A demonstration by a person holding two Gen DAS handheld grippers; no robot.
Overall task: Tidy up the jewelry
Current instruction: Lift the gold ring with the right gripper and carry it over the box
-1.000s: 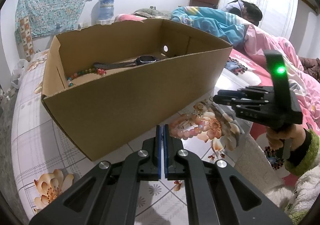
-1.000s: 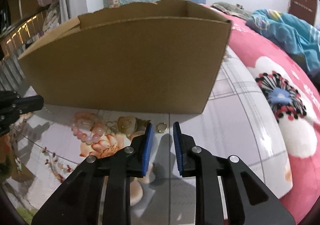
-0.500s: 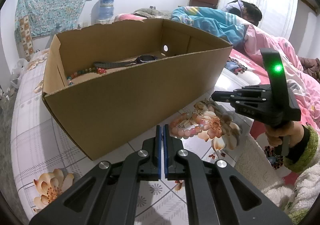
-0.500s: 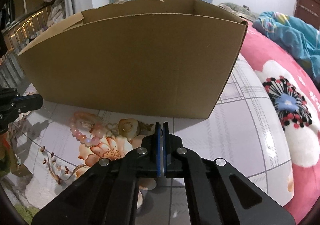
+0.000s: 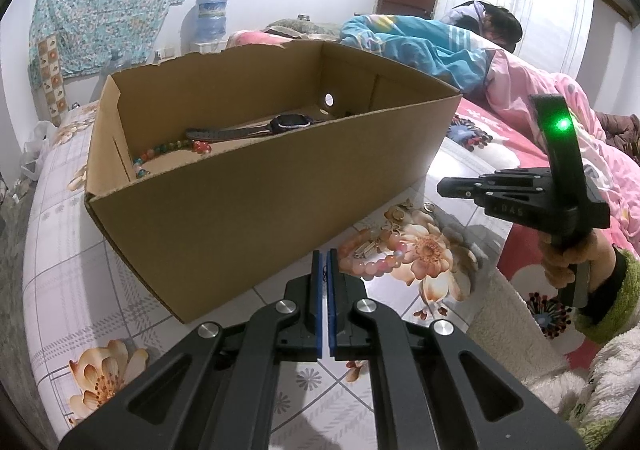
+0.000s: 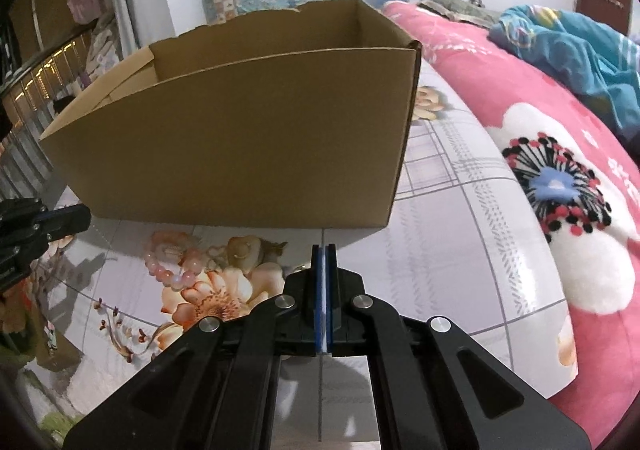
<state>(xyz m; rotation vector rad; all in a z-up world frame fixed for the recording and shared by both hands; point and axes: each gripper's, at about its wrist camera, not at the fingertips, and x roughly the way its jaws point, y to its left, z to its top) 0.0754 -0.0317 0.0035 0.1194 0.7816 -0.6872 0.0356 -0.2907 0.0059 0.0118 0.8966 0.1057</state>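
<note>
Brown cardboard makes up the biggest thing here: an open box (image 5: 256, 186) standing on the bed (image 5: 60, 250), on its tile-and-flower printed cover. Inside the box, a dark watch (image 5: 288, 122) with its strap stretched out lies along the floor near the back, and a string of multicoloured beads (image 5: 172, 150) curls in the left corner in front of it.

Outside, just before the box's front wall, a pink bead bracelet (image 5: 372, 262) lies on the bedcover with a small pale clip (image 5: 365, 249) resting against it. A little gold ring (image 5: 429, 206) sits further right, near the box's corner.

The left tool (image 5: 324, 254) hovers low beside the box, its blue pads nearly touching, nothing visible between them. The right tool (image 6: 325, 250) is pressed fully together; whether anything is pinched in it cannot be told. A hand (image 5: 576, 254) grips its handle.
</note>
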